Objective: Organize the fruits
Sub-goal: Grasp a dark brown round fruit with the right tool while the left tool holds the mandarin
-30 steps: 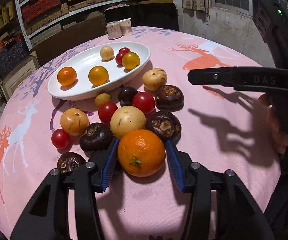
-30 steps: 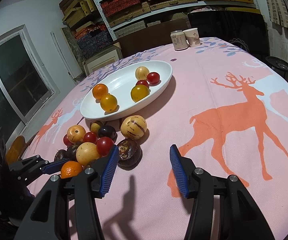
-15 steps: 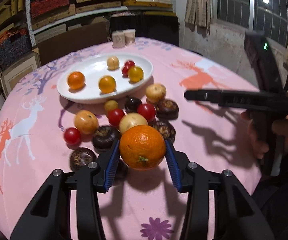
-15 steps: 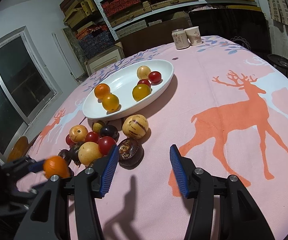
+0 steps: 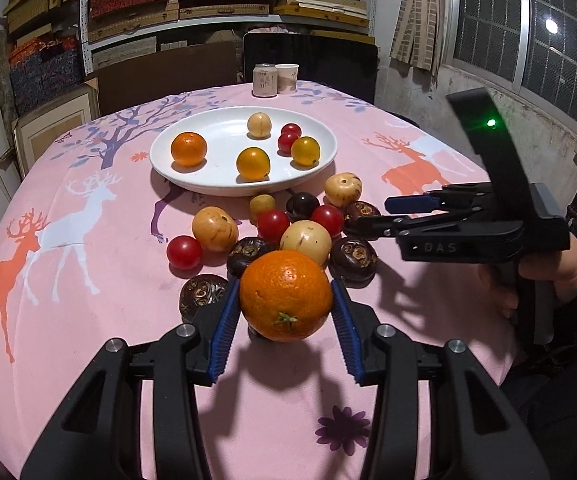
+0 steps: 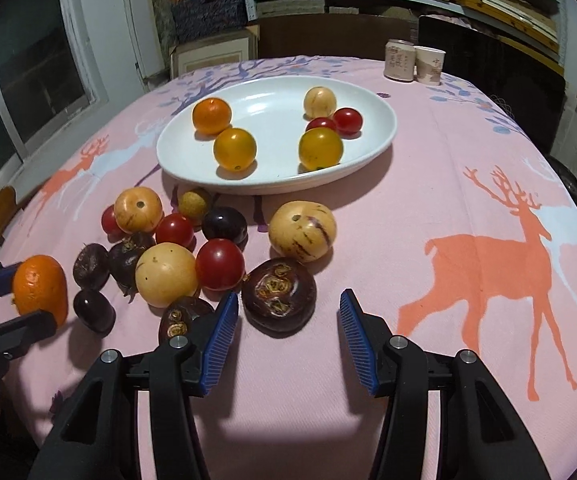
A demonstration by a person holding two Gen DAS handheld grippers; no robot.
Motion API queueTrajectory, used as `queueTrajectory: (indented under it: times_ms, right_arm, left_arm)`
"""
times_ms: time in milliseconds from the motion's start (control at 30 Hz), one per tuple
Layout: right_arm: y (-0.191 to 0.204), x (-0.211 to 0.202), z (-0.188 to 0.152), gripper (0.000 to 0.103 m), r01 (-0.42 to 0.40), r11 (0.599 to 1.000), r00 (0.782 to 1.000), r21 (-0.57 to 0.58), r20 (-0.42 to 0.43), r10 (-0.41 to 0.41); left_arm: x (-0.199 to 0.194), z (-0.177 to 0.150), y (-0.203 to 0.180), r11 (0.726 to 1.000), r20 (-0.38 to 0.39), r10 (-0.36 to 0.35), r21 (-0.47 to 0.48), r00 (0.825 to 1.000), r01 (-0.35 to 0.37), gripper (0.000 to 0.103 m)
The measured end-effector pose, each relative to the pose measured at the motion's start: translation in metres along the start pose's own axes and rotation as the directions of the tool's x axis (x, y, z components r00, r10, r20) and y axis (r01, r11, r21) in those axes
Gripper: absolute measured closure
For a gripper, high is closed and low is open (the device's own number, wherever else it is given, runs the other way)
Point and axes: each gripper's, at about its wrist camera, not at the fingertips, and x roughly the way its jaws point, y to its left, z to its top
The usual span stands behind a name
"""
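My left gripper (image 5: 284,314) is shut on a large orange (image 5: 285,295) and holds it above the pink tablecloth, near a cluster of loose fruit (image 5: 272,232). The orange also shows at the far left of the right wrist view (image 6: 40,288). A white oval plate (image 5: 208,182) farther back holds several fruits: oranges, yellow ones, red tomatoes. My right gripper (image 6: 286,314) is open and empty, low over the cloth, its jaws either side of a dark mangosteen (image 6: 278,300) just ahead. It shows from the side in the left wrist view (image 5: 372,214).
A can (image 5: 265,80) and a paper cup (image 5: 287,78) stand at the table's far edge. A dark chair back (image 5: 312,60) and shelves of boxes lie behind. The table's edge curves close on the left and right.
My left gripper has lifted the orange off the cloth and risen. My right gripper has moved forward and left toward the fruit cluster, with its jaws still open.
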Motion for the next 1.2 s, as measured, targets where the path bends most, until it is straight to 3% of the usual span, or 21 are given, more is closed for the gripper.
queueTrajectory:
  times_ms: [433, 600, 667, 1200]
  right_arm:
    - [0.008, 0.006, 0.005, 0.05, 0.041, 0.999, 0.999, -0.028, -0.03, -0.042]
    - [0.0, 0.01, 0.005, 0.054, 0.015, 1.0, 0.999, 0.016, -0.048, -0.014]
    - [0.004, 0.01, 0.005, 0.061, 0.008, 1.0, 0.999, -0.001, -0.046, -0.008]
    - [-0.011, -0.006, -0.005, 0.062, -0.002, 0.997, 1.0, 0.074, -0.003, 0.003]
  left_arm:
    - [-0.001, -0.003, 0.005, 1.0, -0.004, -0.013, -0.016, 1.0, 0.013, 0.059]
    - [-0.001, -0.003, 0.005, 1.0, -0.006, -0.012, -0.021, 1.0, 0.012, 0.059]
    - [0.0, -0.002, 0.005, 1.0, -0.009, -0.013, -0.022, 1.0, 0.012, 0.059]
    - [0.002, -0.004, 0.005, 1.0, -0.011, -0.012, -0.021, 1.0, 0.012, 0.059]
